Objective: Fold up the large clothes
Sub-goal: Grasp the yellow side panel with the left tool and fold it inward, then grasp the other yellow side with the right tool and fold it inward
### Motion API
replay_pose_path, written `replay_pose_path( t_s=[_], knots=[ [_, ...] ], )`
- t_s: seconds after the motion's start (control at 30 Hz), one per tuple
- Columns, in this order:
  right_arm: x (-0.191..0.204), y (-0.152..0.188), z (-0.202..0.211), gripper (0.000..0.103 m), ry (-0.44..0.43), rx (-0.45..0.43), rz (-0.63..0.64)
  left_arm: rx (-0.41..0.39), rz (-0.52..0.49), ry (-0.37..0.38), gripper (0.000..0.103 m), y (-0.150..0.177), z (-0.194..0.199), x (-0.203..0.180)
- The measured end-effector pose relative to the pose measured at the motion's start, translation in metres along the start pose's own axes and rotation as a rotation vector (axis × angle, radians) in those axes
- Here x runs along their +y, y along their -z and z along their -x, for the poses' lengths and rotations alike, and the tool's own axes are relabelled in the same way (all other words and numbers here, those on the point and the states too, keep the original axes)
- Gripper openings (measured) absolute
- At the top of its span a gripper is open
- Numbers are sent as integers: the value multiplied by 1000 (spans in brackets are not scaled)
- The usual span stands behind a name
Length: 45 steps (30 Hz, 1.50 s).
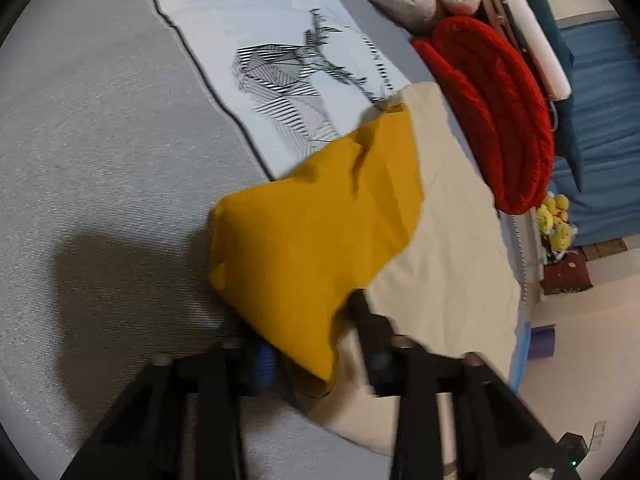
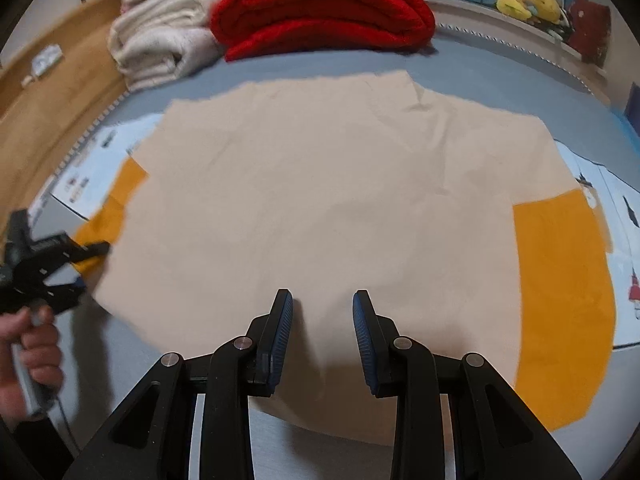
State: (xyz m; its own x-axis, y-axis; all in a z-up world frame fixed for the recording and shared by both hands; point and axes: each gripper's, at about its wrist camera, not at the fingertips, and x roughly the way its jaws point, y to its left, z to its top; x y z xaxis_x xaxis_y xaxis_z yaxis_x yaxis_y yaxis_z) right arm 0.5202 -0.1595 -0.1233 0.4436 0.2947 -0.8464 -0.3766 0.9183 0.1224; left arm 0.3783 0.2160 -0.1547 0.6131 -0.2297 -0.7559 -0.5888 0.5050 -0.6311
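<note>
Two handheld grippers worked over one large garment (image 2: 320,208) spread flat on a grey bed (image 1: 100,140), its beige body flanked by two mustard-yellow sleeves. One sleeve (image 2: 560,300) lay flat at the right side of the garment. The other, the left sleeve (image 1: 312,240), was lifted and bunched, and the left gripper (image 1: 316,356) had its jaws clamped on the lower edge of that yellow cloth, though the view there was blurred. The right gripper (image 2: 322,336) hovered over the near hem of the beige body with its jaws apart and nothing between them; both blue ribbed pads (image 2: 280,336) showed clear of the fabric. One bare hand (image 2: 28,352) gripped the left tool's handle at the edge of the right wrist view. Beneath the garment lay one pale printed sheet (image 1: 248,32) bearing a black line drawing. At the far side of the bed sat two folded piles, one red blanket (image 2: 324,12) and one cream blanket (image 2: 160,52), touching each other. One cluster of yellow plush toys (image 2: 524,0) sat beyond the bed.
</note>
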Motion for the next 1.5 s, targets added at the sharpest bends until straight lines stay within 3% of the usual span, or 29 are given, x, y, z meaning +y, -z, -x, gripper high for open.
replay_pose_path(
  t_s=[0.1, 0.23, 0.33, 0.57, 0.7, 0.8, 0.97, 1.03, 1.13, 1.23, 1.3, 1.37, 1.5],
  knots=[
    [9, 1, -4, 33, -7, 11, 41, -32, -60, 28, 9, 0, 8, -18],
    [5, 7, -25, 33, 27, 79, 28, -98, -197, 70, 8, 5, 28, -57],
    [-4, 4, -25, 33, -1, 86, -25, -144, -318, 92, 7, 11, 39, -94],
    [-24, -8, 15, 33, -5, -31, -112, -209, -584, 145, 6, 50, 55, -182],
    [-58, -12, 55, 34, -7, -132, -227, -231, -738, 189, 6, 94, 58, -237],
    [-86, -12, 79, 37, -15, -185, -312, -197, -852, 234, 5, 136, 50, -275],
    [-127, -7, 110, 50, -48, -254, -417, 0, -1061, 272, 5, 216, 10, -308],
    [-139, -4, 117, 56, -84, -269, -452, 150, -1123, 234, 7, 243, -21, -308],
    [-151, -6, 112, 60, -136, -233, -477, 343, -1124, 107, 17, 257, -63, -297],
    [-159, -3, 93, 63, -200, -145, -508, 380, -1070, 100, 21, 248, -66, -293],
    [-162, -1, 77, 63, -169, -60, -512, 390, -1052, 132, 37, 236, -56, -297],
    [-163, 3, 68, 63, -172, -32, -525, 363, -1064, 126, 48, 229, -47, -298],
    [-159, 5, 61, 63, -218, -21, -552, 285, -1088, 95, 48, 219, -29, -299]
  ],
)
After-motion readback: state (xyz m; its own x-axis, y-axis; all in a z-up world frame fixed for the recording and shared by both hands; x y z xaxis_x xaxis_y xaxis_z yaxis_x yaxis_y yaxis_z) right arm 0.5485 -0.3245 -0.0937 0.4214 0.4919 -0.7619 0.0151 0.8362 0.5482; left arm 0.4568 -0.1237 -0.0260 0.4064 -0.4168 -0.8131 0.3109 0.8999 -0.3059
